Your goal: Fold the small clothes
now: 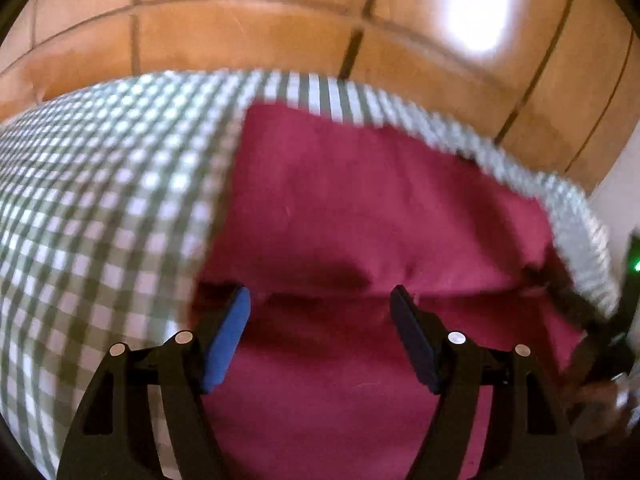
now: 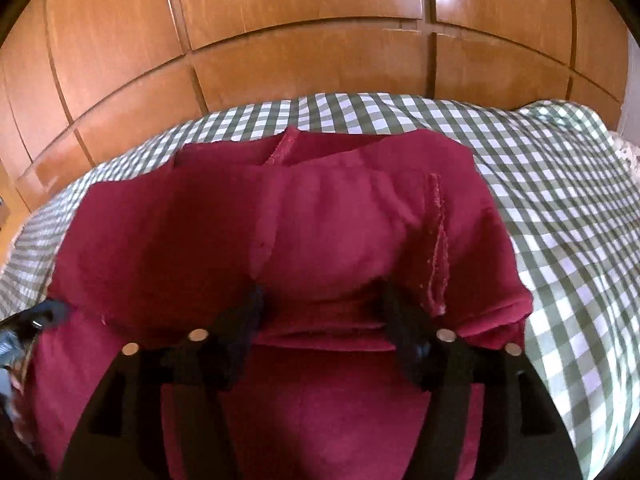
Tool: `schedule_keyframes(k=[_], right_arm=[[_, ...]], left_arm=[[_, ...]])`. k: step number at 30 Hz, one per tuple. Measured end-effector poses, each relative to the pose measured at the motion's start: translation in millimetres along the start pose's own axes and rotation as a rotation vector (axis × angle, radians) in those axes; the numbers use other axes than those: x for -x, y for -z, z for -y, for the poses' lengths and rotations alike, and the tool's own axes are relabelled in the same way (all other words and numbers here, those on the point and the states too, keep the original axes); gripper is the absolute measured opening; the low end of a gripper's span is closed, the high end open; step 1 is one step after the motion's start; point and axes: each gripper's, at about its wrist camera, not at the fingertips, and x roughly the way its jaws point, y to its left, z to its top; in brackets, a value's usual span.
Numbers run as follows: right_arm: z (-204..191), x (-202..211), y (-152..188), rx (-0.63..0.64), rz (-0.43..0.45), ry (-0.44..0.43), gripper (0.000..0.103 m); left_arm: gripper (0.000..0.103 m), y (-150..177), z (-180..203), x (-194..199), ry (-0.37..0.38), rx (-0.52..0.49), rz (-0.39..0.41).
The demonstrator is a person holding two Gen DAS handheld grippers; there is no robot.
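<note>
Bedroom: checked bedspread (image 2: 560, 200), wooden wardrobe (image 2: 300, 40)

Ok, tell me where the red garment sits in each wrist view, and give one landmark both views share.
Left wrist: the red garment fills centre and lower right, ahead of the open fingers.
Right wrist: it fills the centre and bottom, folded layers and stitched hems showing.
Shared landmark: the green checked cloth beneath it, with wooden panels behind.

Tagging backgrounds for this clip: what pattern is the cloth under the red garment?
Green-and-white gingham check cloth, sharpest in the right wrist view; the garment is plain dark red.
</note>
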Motion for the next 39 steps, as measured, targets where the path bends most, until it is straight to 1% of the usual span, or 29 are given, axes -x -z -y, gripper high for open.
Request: schedule_keyframes(k=[1,4,6,9,12,13,15,16,17,18,19,22,24,27,31,35,36,37,39], right_arm=[[-2,-1,0,0.011,0.000,0.009,0.072],[-7,-2,-1,0.032,0.000,0.033,0.075],[-7,-2,0,0.031,0.002,0.033,0.075],[-4,-3,1,0.026,0.004,0.024,0.075],[-5,-3,1,0.029,0.007,0.024,0.076],[-5,-3,1,0.028,0.007,0.024,0.076],[-5,-3,1,0.027,0.010,0.023,0.076],[-5,-3,1,0.027,0.010,0.023,0.076],[-5,-3,1,0.028,0.012,0.021,0.076],[-5,-4,1,0.027,0.013,0.018,0.077],[-5,-4,1,0.025,0.012,0.016,0.077],[-4,-4,1,0.023,0.013,0.013,0.077],[-4,-4,1,0.022,0.014,0.012,0.077],[-3,-4,1,0.022,0.014,0.011,0.078],[-3,-5,1,0.020,0.014,0.008,0.078],[-2,-5,1,0.018,0.016,-0.002,0.079],[-2,-5,1,0.017,0.015,-0.006,0.080],[-2,-5,1,0.019,0.015,-0.009,0.082],[-5,-5,1,0.031,0.012,-0.003,0.084]], left_arm=[[0.072,-8,-2,10,0.005,0.007,0.039],[0.072,-28,1,14,0.021,0.002,0.084],[0.072,-43,6,8,0.017,-0.009,0.096],[0.072,-68,10,-13,0.007,-0.021,0.102],[0.072,-86,9,-40,-0.029,-0.006,0.075],[0.072,-90,3,-55,-0.080,0.014,0.059],[0.072,-92,-10,-78,-0.146,0.042,0.010],[0.072,-91,-20,-93,-0.202,0.064,-0.022],[0.072,-87,-30,-103,-0.228,0.081,-0.044],[0.073,-84,-38,-108,-0.208,0.095,-0.036],[0.073,-81,-41,-106,-0.197,0.094,-0.011],[0.074,-79,-36,-98,-0.242,0.063,-0.005],[0.074,-77,-37,-88,-0.260,0.077,-0.004],[0.074,-65,-33,-63,-0.289,0.071,0.032],[0.074,-39,-23,-22,-0.261,0.069,0.092],[0.074,-16,-9,14,-0.223,0.056,0.133],[0.075,-10,-5,25,-0.219,0.038,0.146],[0.080,-6,-2,31,-0.222,0.028,0.152],[0.081,1,0,43,-0.221,0.014,0.164]])
